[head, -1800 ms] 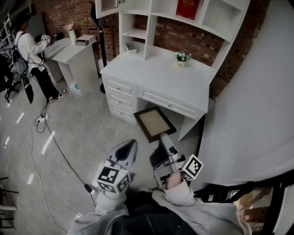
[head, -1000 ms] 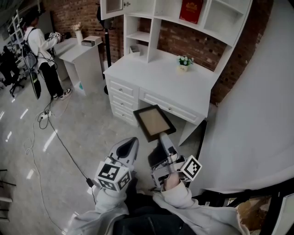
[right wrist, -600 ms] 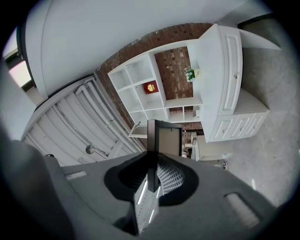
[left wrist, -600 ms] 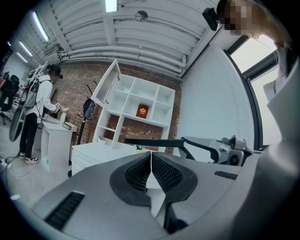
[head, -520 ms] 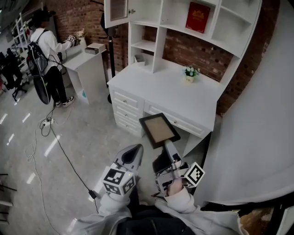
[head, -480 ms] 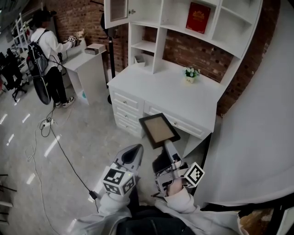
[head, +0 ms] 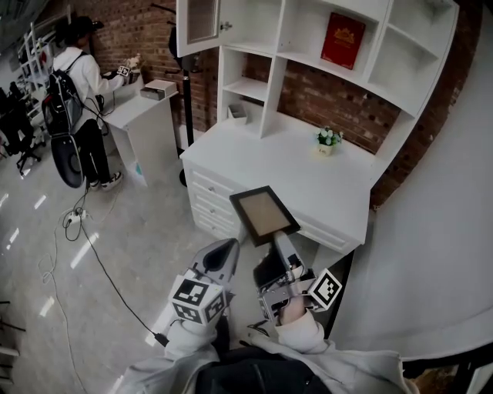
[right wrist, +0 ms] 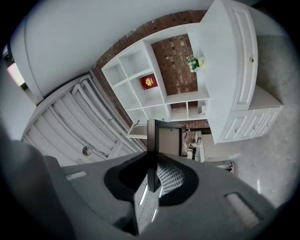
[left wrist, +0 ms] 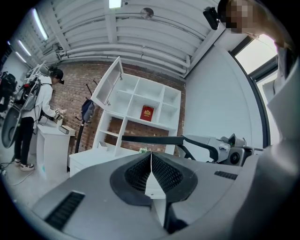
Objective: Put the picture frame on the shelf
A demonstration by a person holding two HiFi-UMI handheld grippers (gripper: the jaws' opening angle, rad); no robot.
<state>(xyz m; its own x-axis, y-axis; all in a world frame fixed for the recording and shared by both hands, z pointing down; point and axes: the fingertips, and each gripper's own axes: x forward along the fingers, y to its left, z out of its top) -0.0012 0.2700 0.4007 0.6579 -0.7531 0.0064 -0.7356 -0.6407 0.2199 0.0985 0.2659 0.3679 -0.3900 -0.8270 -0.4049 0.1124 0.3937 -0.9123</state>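
A dark picture frame (head: 263, 215) with a tan inside hangs in the air in front of the white desk (head: 254, 154). My right gripper (head: 280, 242) is shut on the frame's near edge; the right gripper view shows the frame (right wrist: 164, 138) clamped edge-on between the jaws (right wrist: 152, 173). My left gripper (head: 223, 254) hangs lower left of it, shut and holding nothing, jaws pressed together (left wrist: 151, 165). From the left gripper view the frame (left wrist: 152, 139) is a thin dark bar. The white shelf unit (head: 300, 54) rises above the desk, with open compartments.
A red book (head: 343, 40) stands in an upper compartment. A small potted plant (head: 329, 140) sits on the desk top. A cabinet door (head: 199, 23) hangs open at upper left. A person (head: 77, 92) stands at a side table (head: 139, 108) far left. A cable (head: 92, 246) lies on the floor.
The desk and shelf have drawn closer and higher shelves have come into view. The frame stays in the right gripper, now over the desk's front edge. The left gripper keeps alongside.
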